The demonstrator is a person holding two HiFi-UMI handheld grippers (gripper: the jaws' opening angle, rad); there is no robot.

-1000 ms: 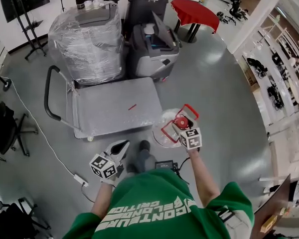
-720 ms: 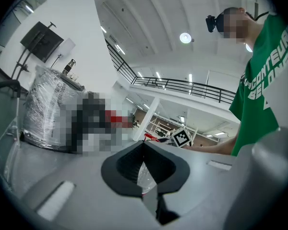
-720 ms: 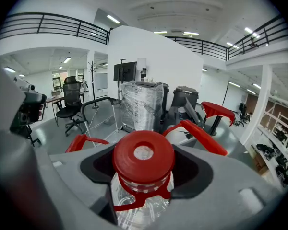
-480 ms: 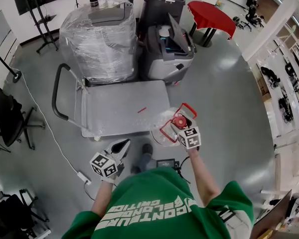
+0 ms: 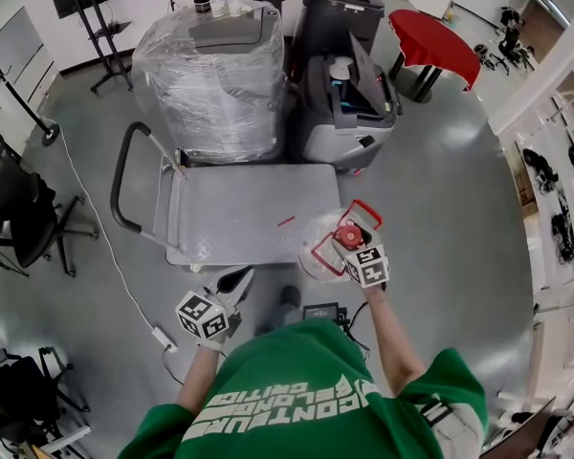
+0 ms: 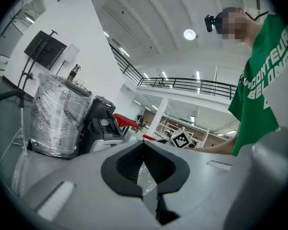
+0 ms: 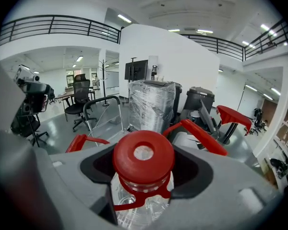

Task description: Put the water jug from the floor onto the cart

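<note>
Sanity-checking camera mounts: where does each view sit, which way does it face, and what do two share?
Head view: on the person's head, looking steeply down at the grey flat platform cart; green shirt, left gripper and right gripper show.
Left gripper view: rides the left gripper, looking along its shut jaws toward the plastic-wrapped machine; the green shirt shows.
Right gripper view: rides the right gripper, jaws shut on the clear red-capped water jug, facing the cart.
Shared: all three show the wrapped machine.

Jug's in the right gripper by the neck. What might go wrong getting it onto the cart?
The right gripper alone holds the water jug at its neck; the left gripper is shut and empty, so it might swing or slip. It hangs by the cart's corner and might clip the edge.
</note>
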